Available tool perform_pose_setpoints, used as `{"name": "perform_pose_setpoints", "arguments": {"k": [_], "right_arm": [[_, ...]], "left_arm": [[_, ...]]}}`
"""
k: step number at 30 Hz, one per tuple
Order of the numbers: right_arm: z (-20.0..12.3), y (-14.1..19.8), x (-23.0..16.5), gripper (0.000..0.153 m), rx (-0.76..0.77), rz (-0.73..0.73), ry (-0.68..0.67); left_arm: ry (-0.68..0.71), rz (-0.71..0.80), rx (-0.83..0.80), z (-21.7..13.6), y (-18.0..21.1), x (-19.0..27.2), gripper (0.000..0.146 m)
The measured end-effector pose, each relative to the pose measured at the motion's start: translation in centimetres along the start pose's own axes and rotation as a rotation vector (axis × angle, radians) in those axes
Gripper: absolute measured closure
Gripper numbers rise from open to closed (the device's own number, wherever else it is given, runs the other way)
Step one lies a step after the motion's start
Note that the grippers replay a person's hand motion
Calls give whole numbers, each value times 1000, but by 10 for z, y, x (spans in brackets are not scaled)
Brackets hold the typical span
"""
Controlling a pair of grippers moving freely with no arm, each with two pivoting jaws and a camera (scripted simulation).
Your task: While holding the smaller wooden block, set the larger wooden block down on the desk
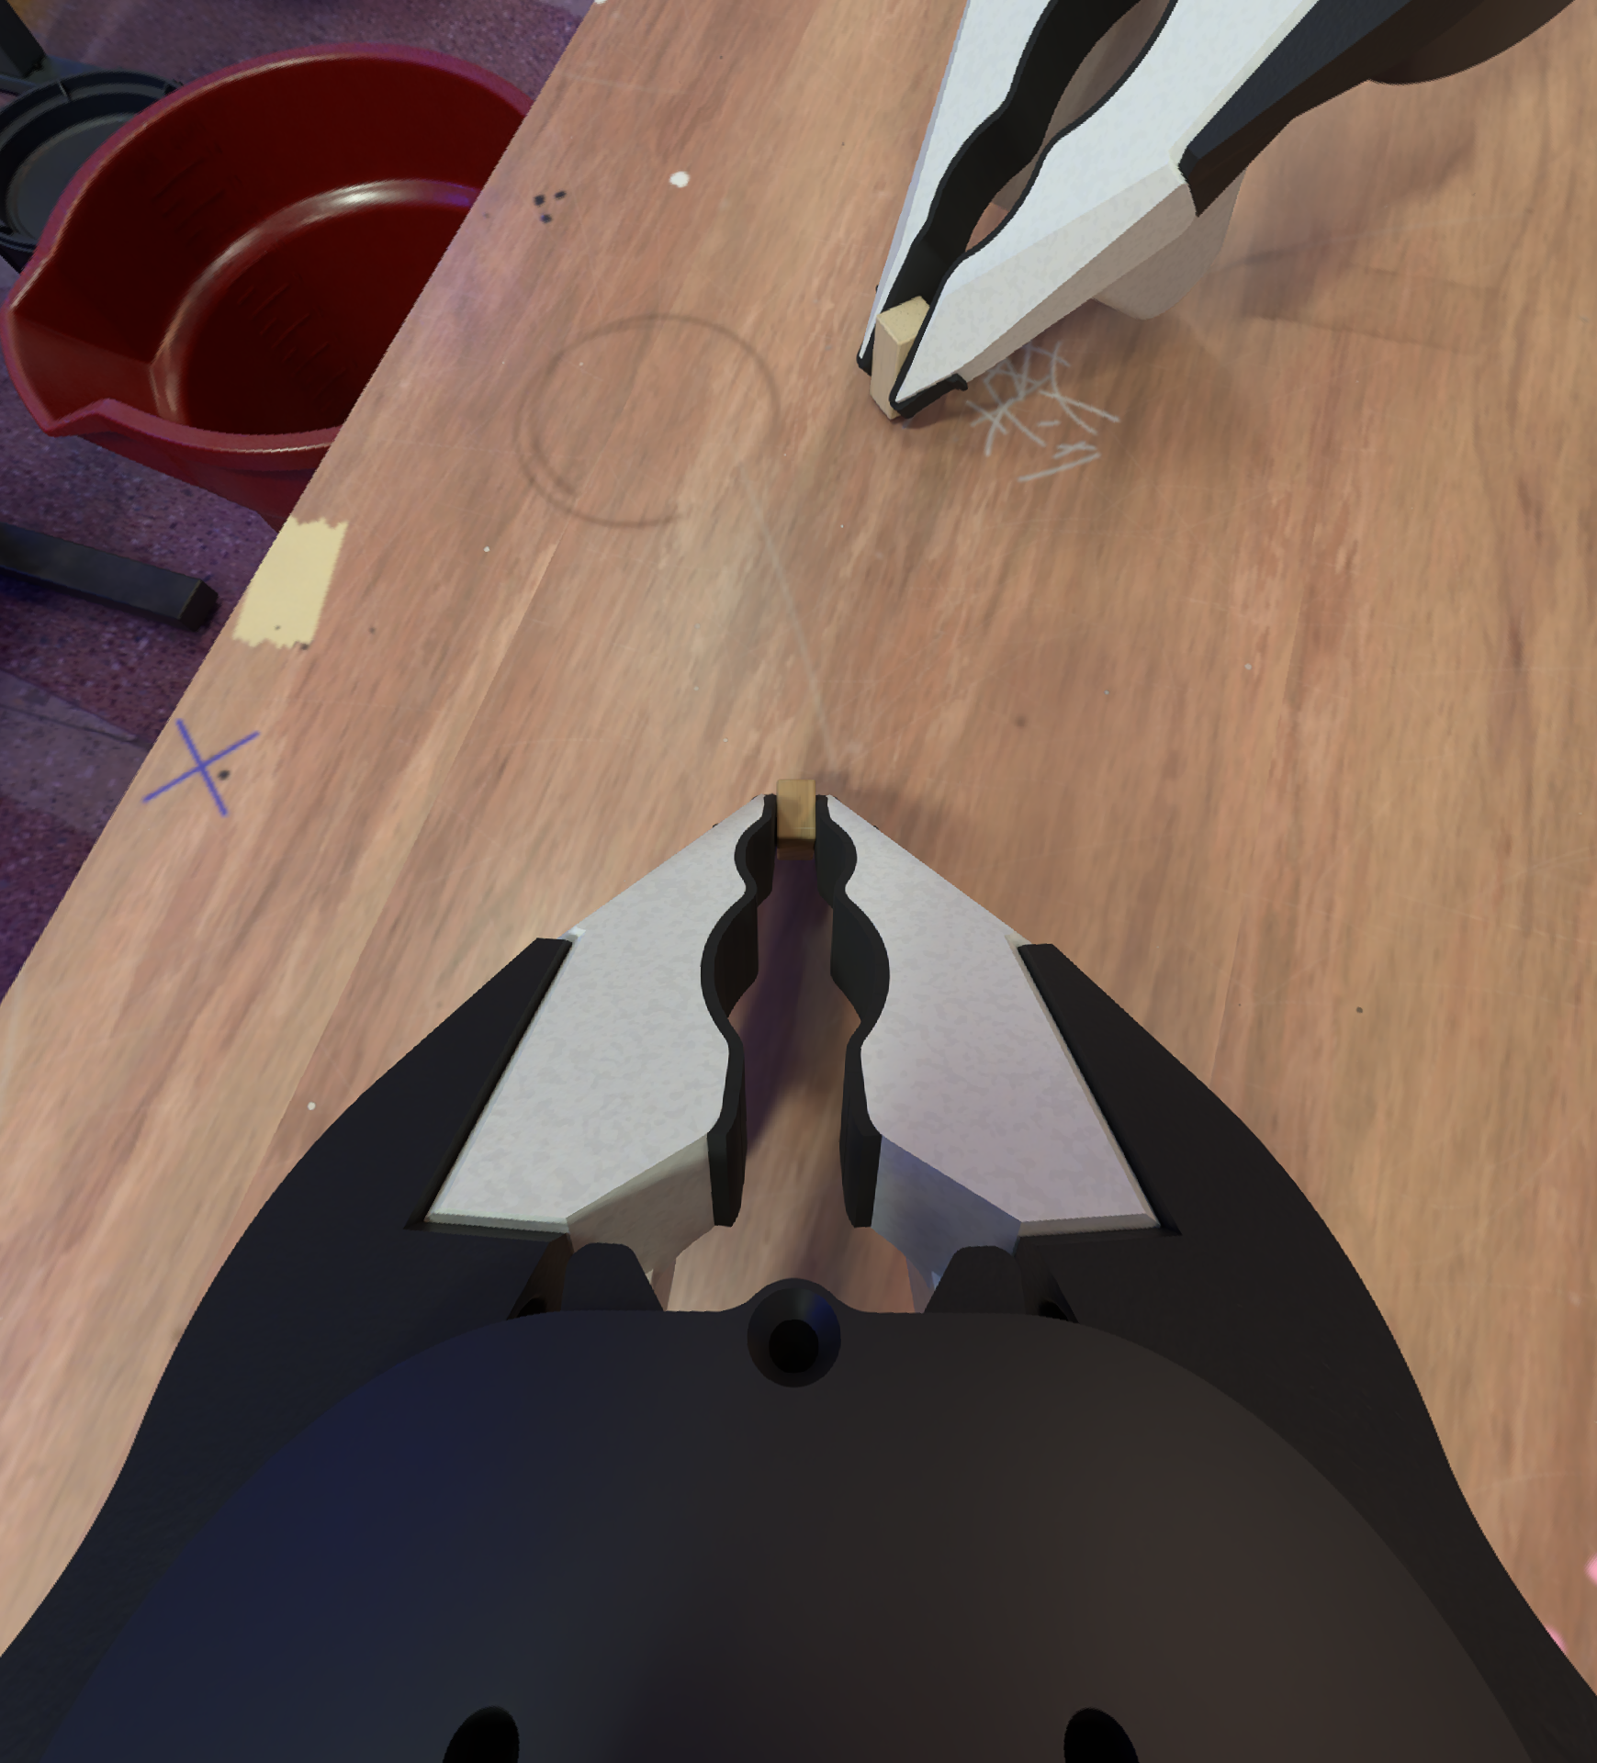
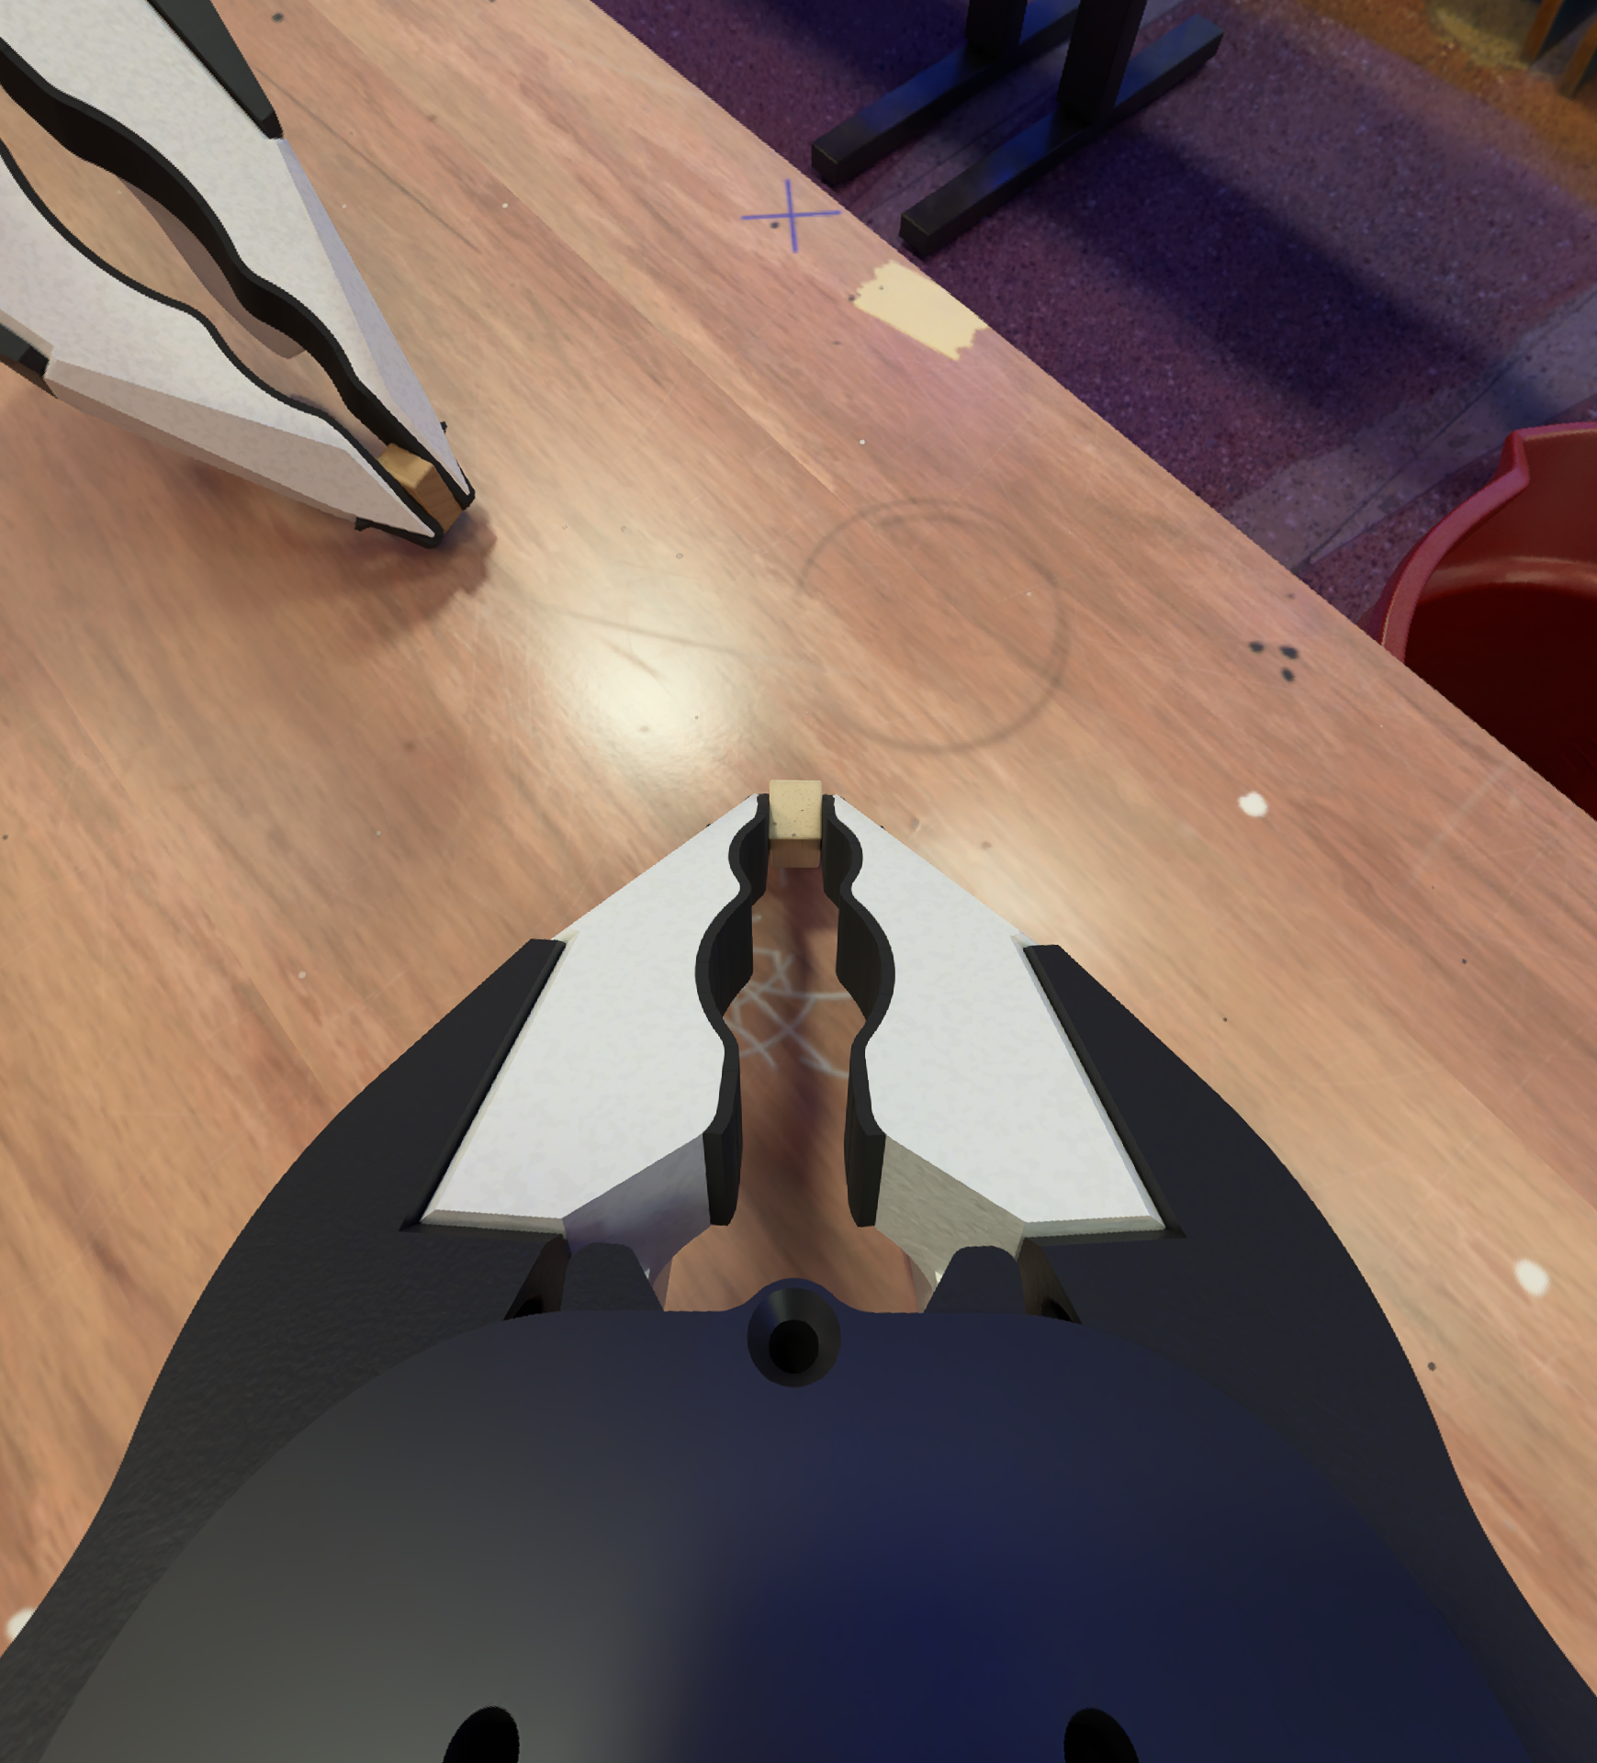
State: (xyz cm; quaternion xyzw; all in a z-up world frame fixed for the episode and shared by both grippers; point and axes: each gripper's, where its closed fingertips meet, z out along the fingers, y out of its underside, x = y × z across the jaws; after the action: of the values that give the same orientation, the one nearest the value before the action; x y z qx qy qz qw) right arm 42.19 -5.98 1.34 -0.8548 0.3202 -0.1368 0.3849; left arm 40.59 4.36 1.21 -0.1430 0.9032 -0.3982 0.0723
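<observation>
My left gripper (image 1: 794,832) is shut on the smaller wooden block (image 1: 795,799), a darker tan cube pinched at its fingertips, low over the desk (image 1: 1157,763). In the right wrist view the left gripper (image 2: 439,515) and this block (image 2: 413,477) are at the upper left. My right gripper (image 2: 794,835) is shut on the larger, paler wooden block (image 2: 794,806). In the left wrist view the right gripper (image 1: 904,386) holds the pale block (image 1: 899,339) upright, its lower end at or just above the desk surface beside white scratch marks (image 1: 1042,420).
A red bucket (image 1: 231,286) stands on the purple floor beyond the desk's edge; it also shows in the right wrist view (image 2: 1558,649). A tape patch (image 1: 289,582), a blue cross (image 1: 203,768) and a pencilled circle (image 1: 646,420) mark the desk. Black stand feet (image 2: 1014,124) are on the floor.
</observation>
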Motion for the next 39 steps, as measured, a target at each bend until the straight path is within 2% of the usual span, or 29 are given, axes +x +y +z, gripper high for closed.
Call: {"name": "perform_pose_setpoints", "arguments": {"k": [33, 35, 36, 39], "right_arm": [[0, -2, 5, 140, 4, -29, 66], [-8, -13, 8, 136, 75, -25, 135], [-18, -25, 3, 135, 174, -9, 146], [-75, -67, -19, 135, 434, 9, 88]], "left_arm": [[37, -40, -3, 0, 0, 0, 139], [35, -38, -2, 0, 0, 0, 139], [34, -36, -2, 0, 0, 0, 139], [20, -14, -1, 0, 0, 1, 139]]}}
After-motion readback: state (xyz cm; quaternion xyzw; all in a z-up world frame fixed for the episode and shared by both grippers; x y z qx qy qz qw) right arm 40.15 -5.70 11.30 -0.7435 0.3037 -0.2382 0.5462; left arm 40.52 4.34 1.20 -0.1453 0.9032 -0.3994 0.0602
